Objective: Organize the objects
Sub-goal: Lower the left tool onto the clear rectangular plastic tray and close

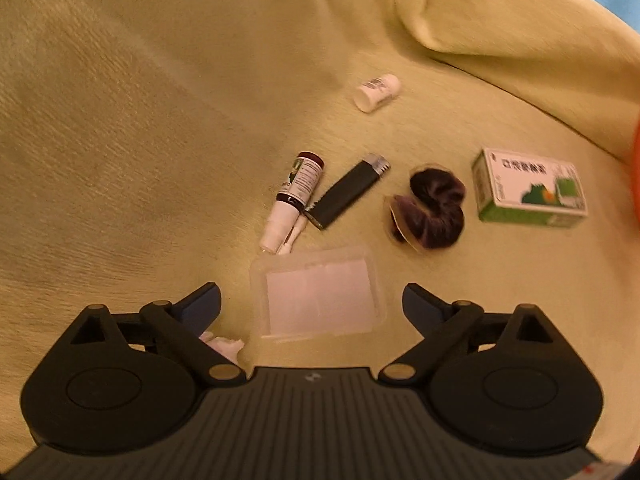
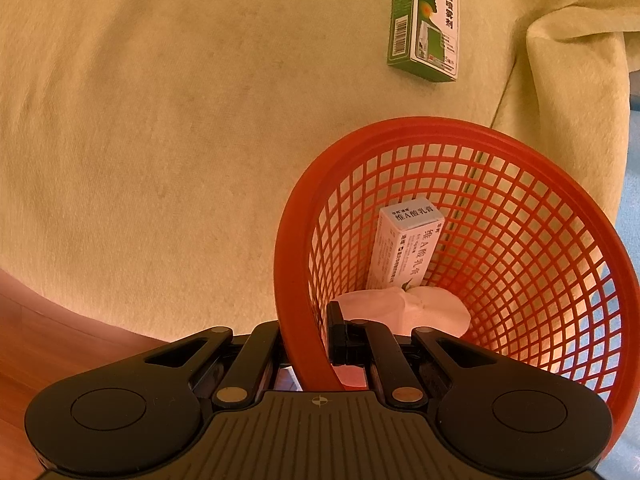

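Jaws of my left gripper (image 1: 312, 300) gape over the clear tray (image 1: 316, 296), low centre; lighter (image 1: 348, 190) and spray bottle (image 1: 298, 192) crowd above it, so I could nudge them. Right view alone shows my right gripper (image 2: 308, 344) clamped on the red basket (image 2: 520, 160) rim; it may tip.
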`<state>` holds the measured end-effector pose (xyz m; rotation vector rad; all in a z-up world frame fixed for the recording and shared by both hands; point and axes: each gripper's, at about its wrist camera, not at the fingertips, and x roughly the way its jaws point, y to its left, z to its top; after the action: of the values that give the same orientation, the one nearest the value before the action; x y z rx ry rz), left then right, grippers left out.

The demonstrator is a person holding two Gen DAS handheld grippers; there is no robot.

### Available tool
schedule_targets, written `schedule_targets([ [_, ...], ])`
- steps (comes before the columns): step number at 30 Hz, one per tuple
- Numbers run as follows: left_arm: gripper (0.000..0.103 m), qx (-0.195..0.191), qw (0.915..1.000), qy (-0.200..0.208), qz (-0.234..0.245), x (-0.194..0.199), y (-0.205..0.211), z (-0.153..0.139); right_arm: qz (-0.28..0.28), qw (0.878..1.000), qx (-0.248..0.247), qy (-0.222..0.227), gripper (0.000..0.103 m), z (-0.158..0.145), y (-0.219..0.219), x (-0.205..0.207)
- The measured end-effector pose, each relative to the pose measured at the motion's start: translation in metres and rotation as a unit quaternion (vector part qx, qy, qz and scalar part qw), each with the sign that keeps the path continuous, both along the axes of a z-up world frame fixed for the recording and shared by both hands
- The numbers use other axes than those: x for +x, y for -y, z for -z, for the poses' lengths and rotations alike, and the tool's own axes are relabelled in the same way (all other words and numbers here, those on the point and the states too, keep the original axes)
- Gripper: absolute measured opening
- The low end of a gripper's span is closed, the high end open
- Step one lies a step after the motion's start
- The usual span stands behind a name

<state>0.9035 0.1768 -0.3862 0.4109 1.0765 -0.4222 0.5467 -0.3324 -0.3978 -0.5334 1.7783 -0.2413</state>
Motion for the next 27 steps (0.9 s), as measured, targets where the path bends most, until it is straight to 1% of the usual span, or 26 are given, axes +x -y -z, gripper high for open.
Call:
schedule_targets([
  [4,0.095,-0.005,0.9997,-0.002,-0.024,0.004,0.003,0.012,-0.001,1.0,0.001,0.001,0.002,-0.001,-0.002,0.0],
  [9,0.094,0.011,0.9995,-0.008,-0.029,0.007,0.007,0.024,0.003,1.0,0.002,0.005,0.002,-0.004,-0.001,-0.001],
  [12,0.093,0.013,0.9992,-0.017,-0.035,0.008,0.005,0.031,0.004,1.0,0.003,0.006,0.002,-0.004,-0.001,0.0],
  [15,0.091,0.013,0.999,-0.021,-0.036,0.008,0.003,0.033,0.005,1.0,0.003,0.006,0.002,-0.004,-0.001,0.0],
  [19,0.085,0.013,0.999,-0.026,-0.034,0.009,0.002,0.035,0.006,1.0,0.004,0.006,0.002,-0.004,0.0,0.001],
  [27,0.083,0.012,0.999,-0.035,-0.024,0.008,0.0,0.033,0.005,1.0,0.004,0.006,0.002,-0.004,0.0,0.0],
])
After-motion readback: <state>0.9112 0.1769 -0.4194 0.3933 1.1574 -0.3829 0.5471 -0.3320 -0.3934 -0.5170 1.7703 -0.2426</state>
